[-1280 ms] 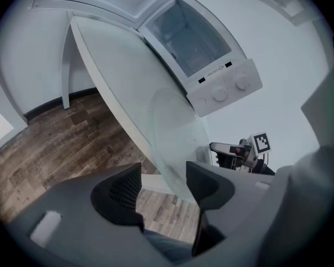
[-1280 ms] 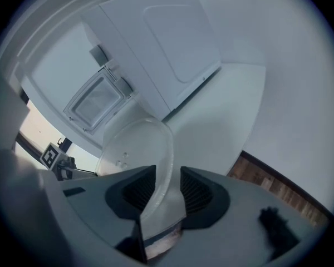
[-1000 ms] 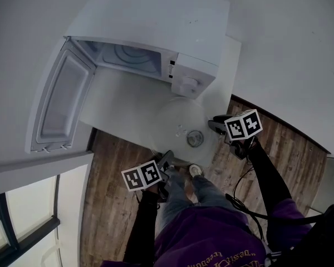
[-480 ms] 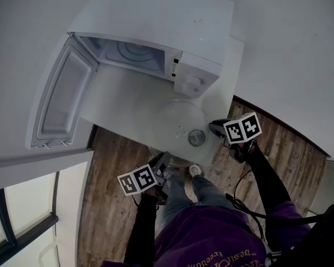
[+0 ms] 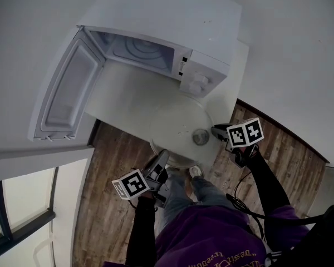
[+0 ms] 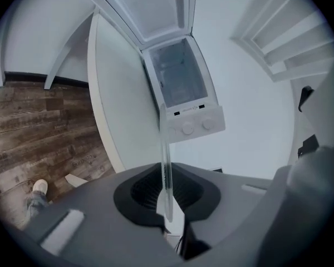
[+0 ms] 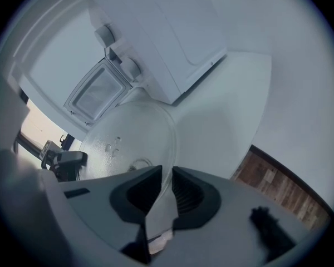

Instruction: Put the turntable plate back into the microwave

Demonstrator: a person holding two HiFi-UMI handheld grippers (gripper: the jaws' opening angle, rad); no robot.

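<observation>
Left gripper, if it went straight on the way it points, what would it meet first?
The left gripper, jaws closing on the turntable plate rim, would probably meet the microwave's control panel; depth is unclear.

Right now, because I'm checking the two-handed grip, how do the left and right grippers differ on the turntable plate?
The left gripper takes the turntable plate at its near rim, the right gripper at its right rim. The left gripper view shows the plate edge-on; the right gripper view shows its broad face. Shared: both grippers' jaws are closing with the rim between them.
</observation>
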